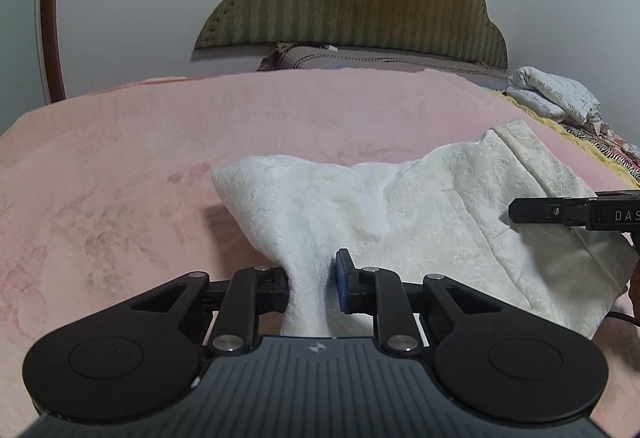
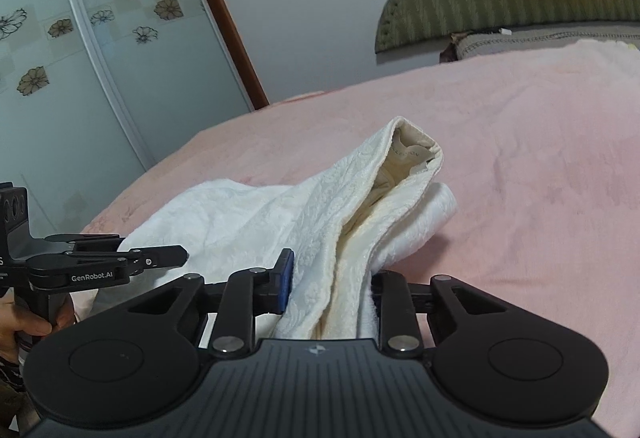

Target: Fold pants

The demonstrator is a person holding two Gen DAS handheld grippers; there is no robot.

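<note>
White textured pants (image 1: 420,213) lie bunched on a pink bed cover (image 1: 140,157). My left gripper (image 1: 310,288) is shut on a pinched fold at the near edge of the pants, lifting it off the cover. In the right wrist view my right gripper (image 2: 330,288) is shut on a thick bundle of the pants (image 2: 320,205), with the waistband opening and its cream lining facing away. Each gripper shows in the other's view: the right gripper (image 1: 520,211) at the right edge, the left gripper (image 2: 176,256) at the left, held by a hand (image 2: 36,322).
An olive padded headboard (image 1: 360,5) and a grey pillow (image 1: 380,57) stand at the far end of the bed. A printed cushion (image 1: 556,93) lies at the far right edge. A wardrobe door (image 2: 100,37) with flower prints stands to the left.
</note>
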